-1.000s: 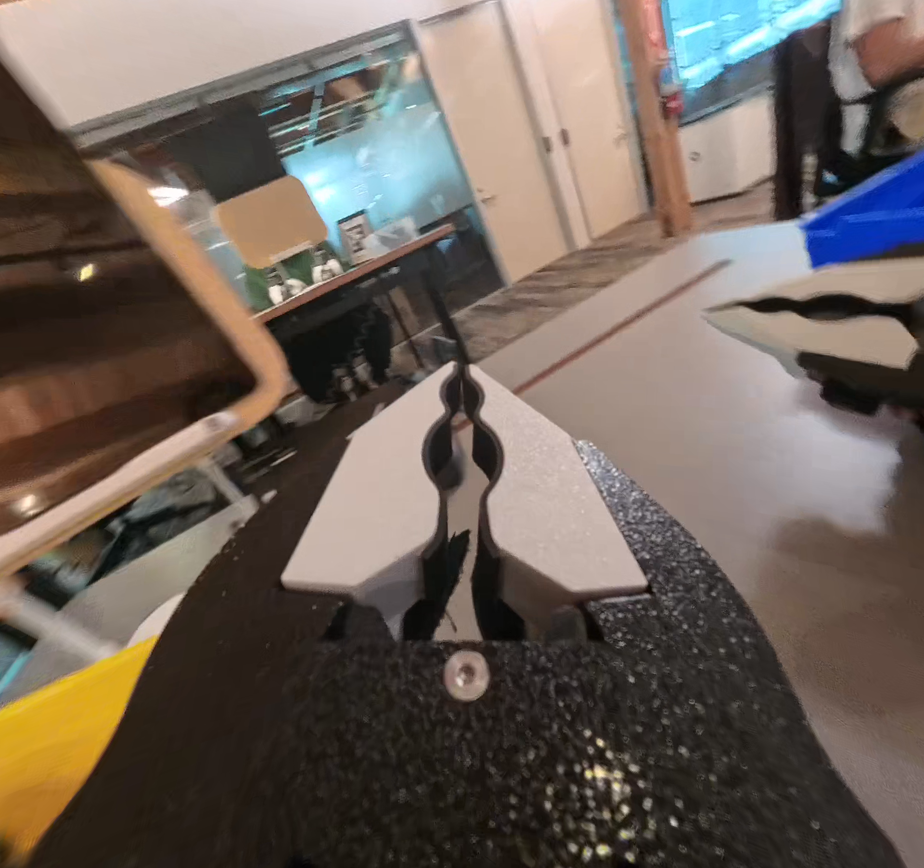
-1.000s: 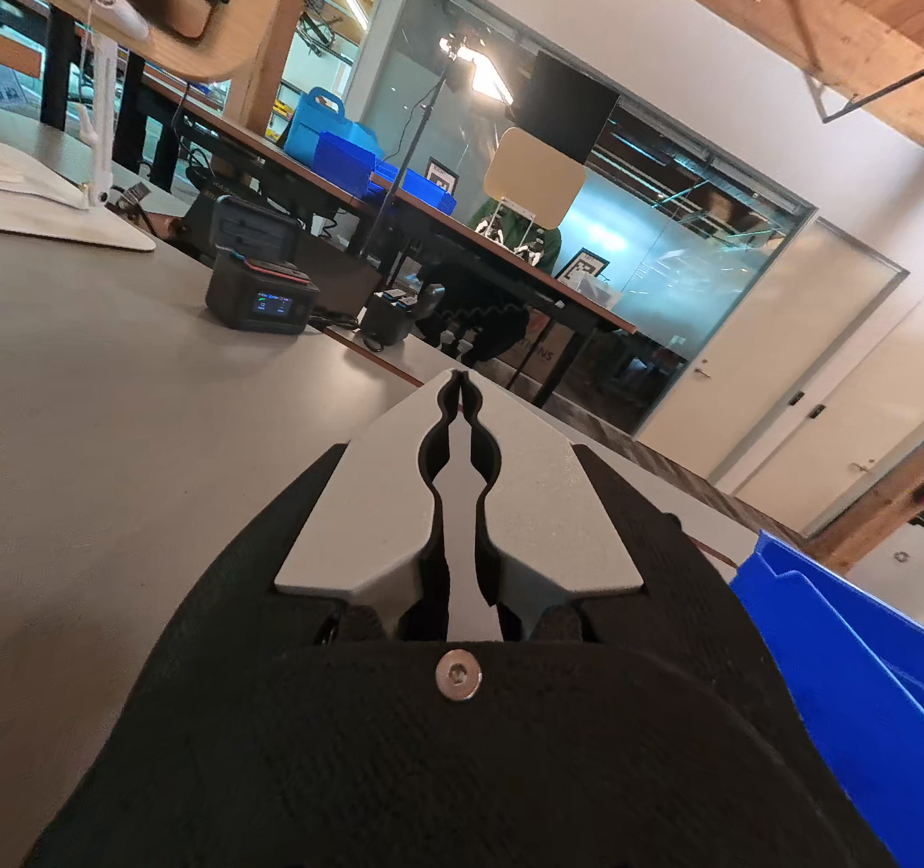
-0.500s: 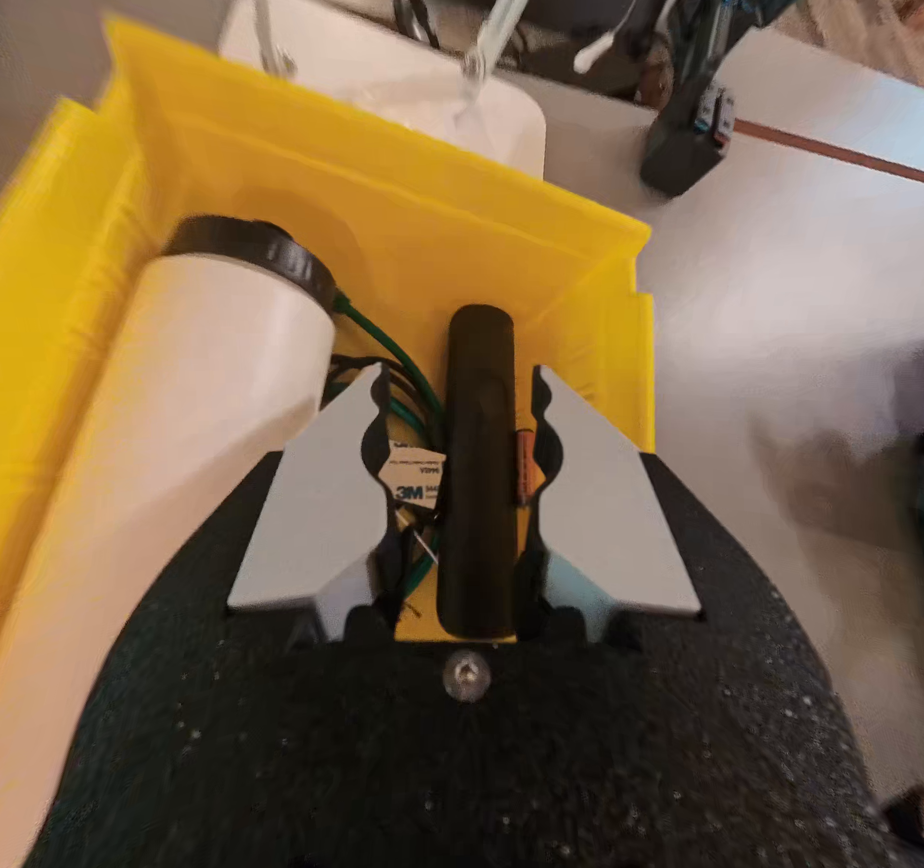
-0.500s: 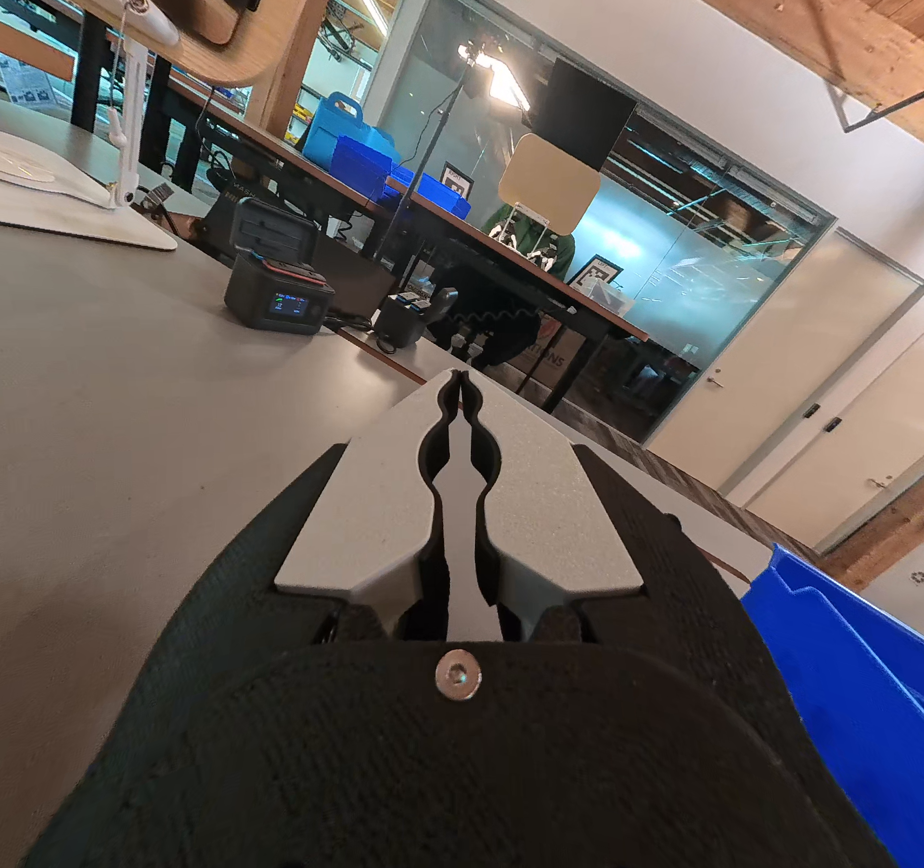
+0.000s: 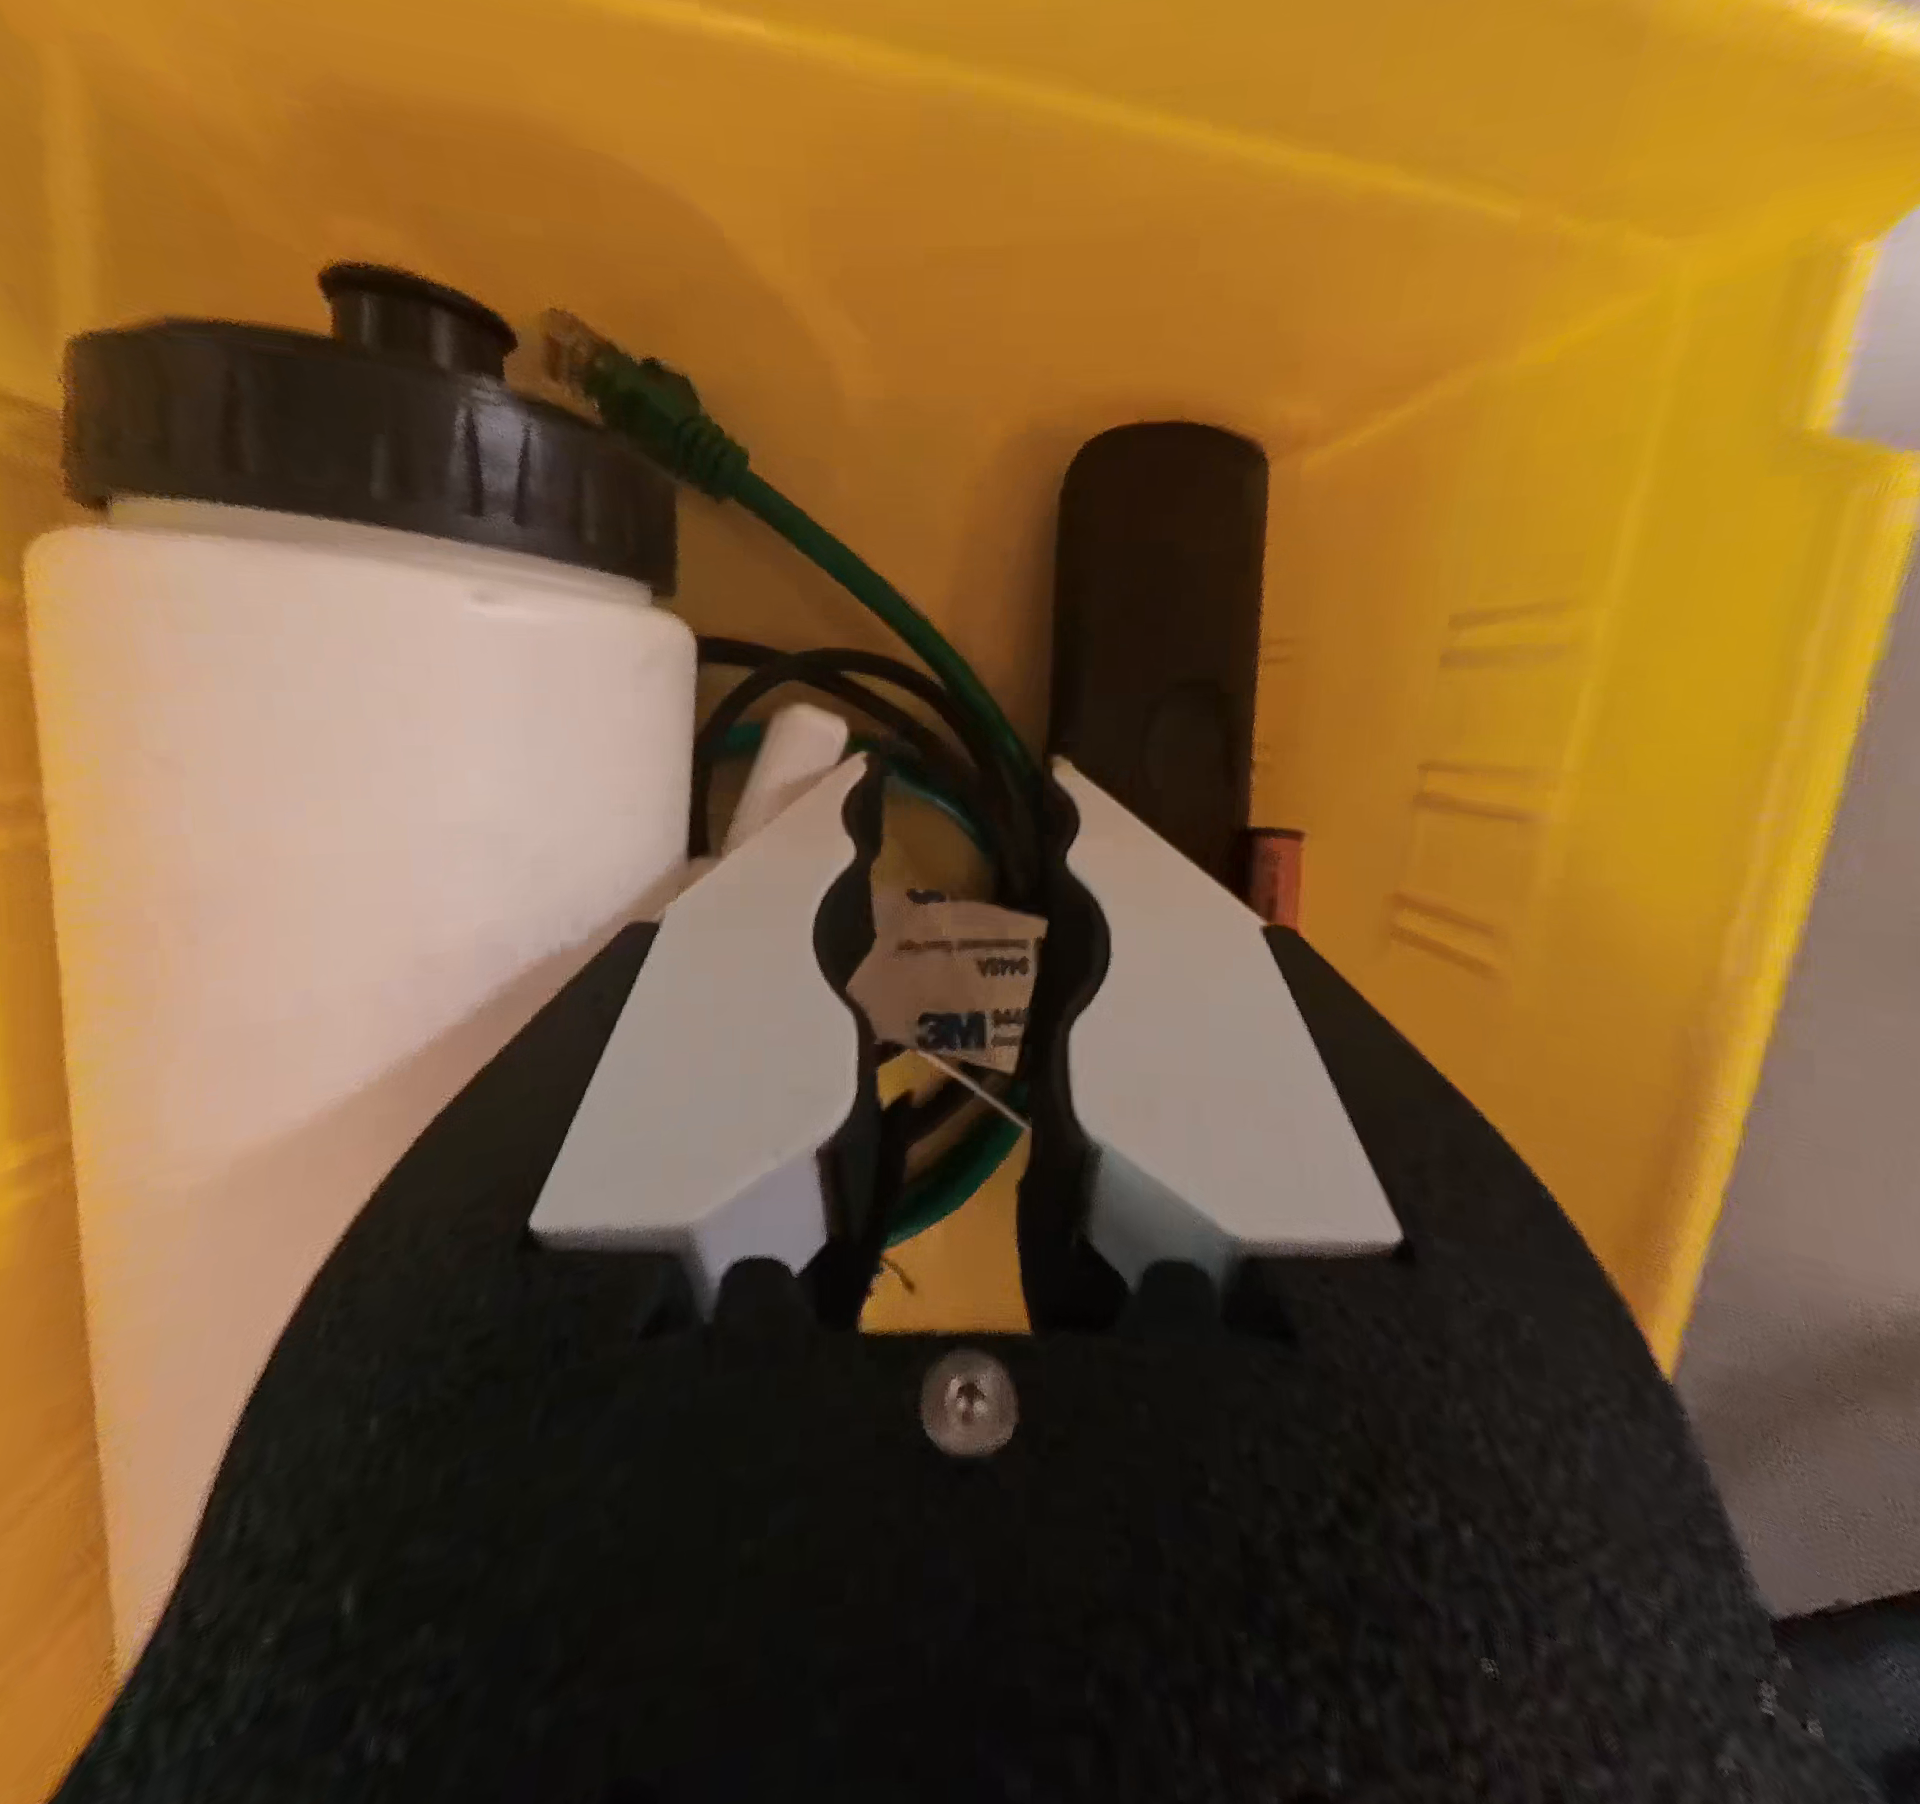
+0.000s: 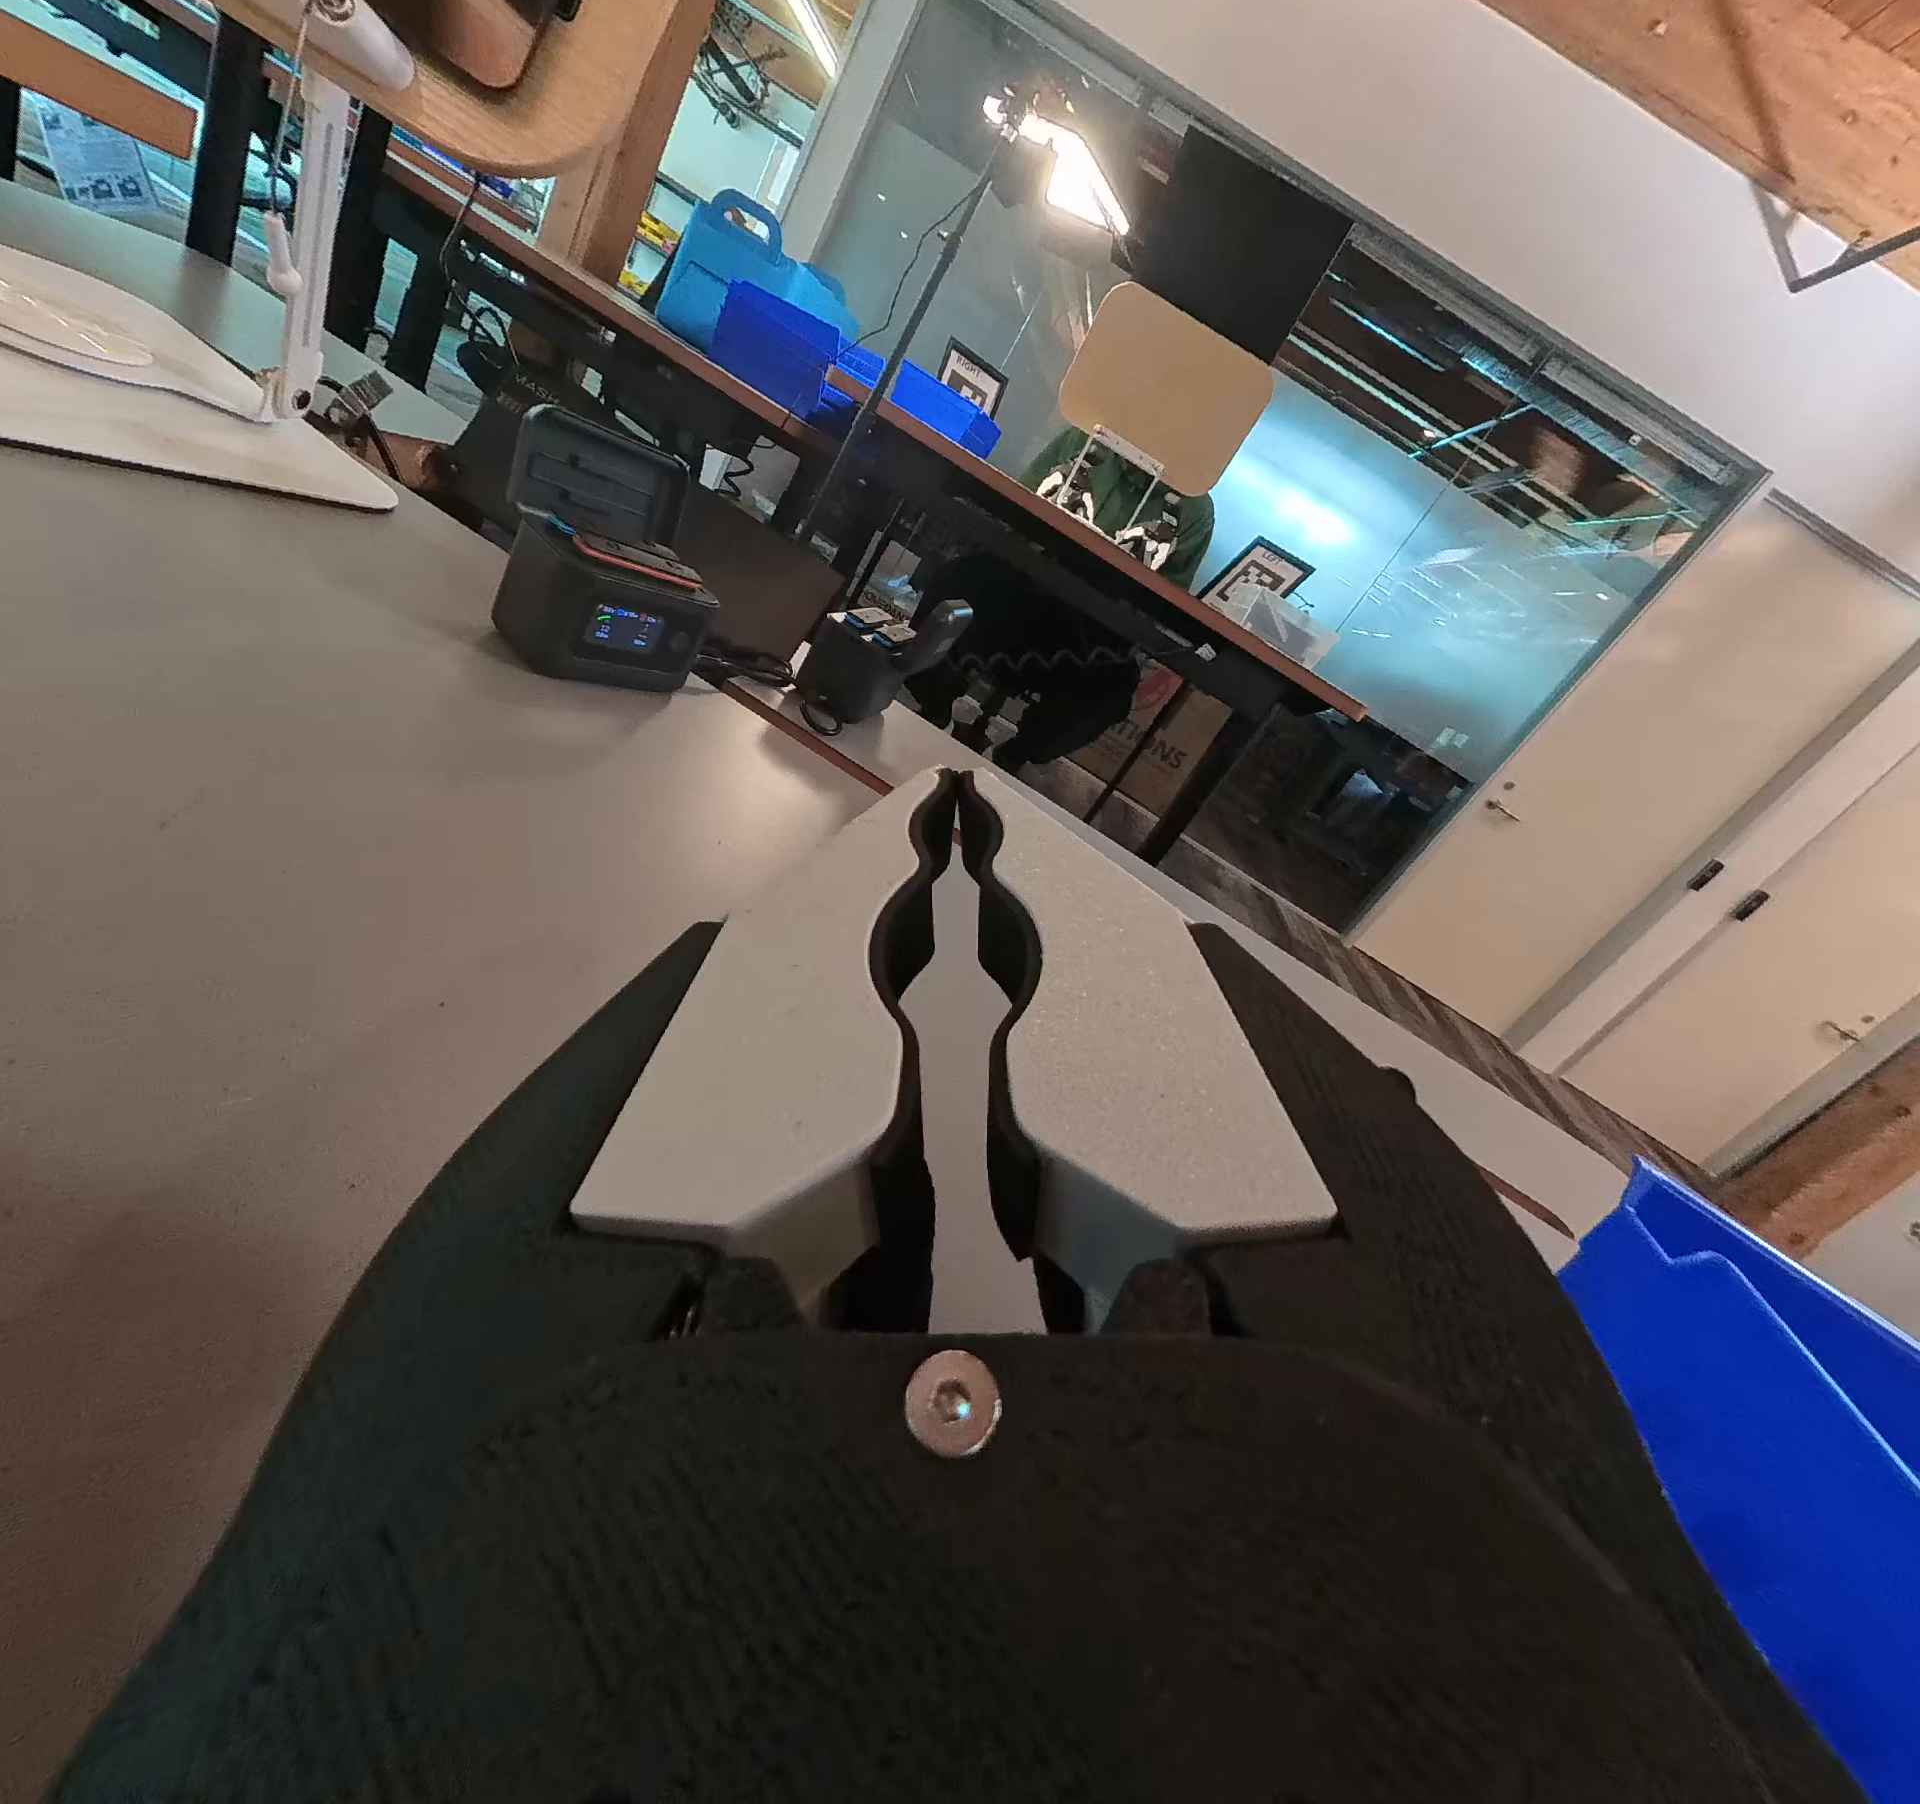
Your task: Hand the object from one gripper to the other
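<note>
0 handover steps look done: inside the yellow plastic bin, the left claw gapes partly around tangled black cables, gripping nothing; the right claw waits closed, empty, over the grey worktop.

Bottle left in bin, remote right, cables between
</note>
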Demonstrator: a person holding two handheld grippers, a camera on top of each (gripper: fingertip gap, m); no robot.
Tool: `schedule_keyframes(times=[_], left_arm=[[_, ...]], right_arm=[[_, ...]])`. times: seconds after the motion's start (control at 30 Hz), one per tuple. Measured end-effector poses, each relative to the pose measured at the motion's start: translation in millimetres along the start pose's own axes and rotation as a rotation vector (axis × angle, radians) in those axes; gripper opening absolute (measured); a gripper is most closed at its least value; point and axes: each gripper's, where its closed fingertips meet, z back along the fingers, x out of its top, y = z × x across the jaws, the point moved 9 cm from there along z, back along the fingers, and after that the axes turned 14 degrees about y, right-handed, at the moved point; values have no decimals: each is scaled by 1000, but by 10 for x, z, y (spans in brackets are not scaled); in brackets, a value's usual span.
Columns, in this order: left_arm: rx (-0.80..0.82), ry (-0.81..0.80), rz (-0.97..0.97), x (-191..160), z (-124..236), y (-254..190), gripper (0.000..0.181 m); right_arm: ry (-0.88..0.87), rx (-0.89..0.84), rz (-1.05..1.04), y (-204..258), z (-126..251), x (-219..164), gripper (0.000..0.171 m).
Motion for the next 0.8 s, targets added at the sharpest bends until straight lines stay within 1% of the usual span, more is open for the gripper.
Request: schedule_keyframes(times=[0.03, 0.1, 0.17, 0.27, 0.47, 0.6, 0.73, 0.8], left_arm=[[-9, 29, 12, -16, -39, 18, 27], [-39, 39, 17, -24, -96, 44, 23], [-42, 33, -1, -43, -72, 64, 12], [-51, 3, -31, -92, 46, 45, 10], [-114, -80, -88, -272, 503, -22, 5], [-215, -211, -120, -346, 900, 3, 4], [-185, -306, -110, -409, 1143, 133, 1], [-215, -368, -135, -457, 1256, 124, 1]], right_arm=[[-2, 3, 1, 4, -1, 1, 0], [-2, 6, 4, 10, -3, 4, 0], [-4, 8, 1, 9, -2, 4, 0], [-5, 10, -3, 6, -3, 5, 0], [-6, 15, 3, 17, -6, 7, 0], [-5, 17, 6, 22, -9, 8, 0], [-6, 18, 7, 23, -8, 9, 0], [-8, 18, 5, 22, -5, 9, 0]])
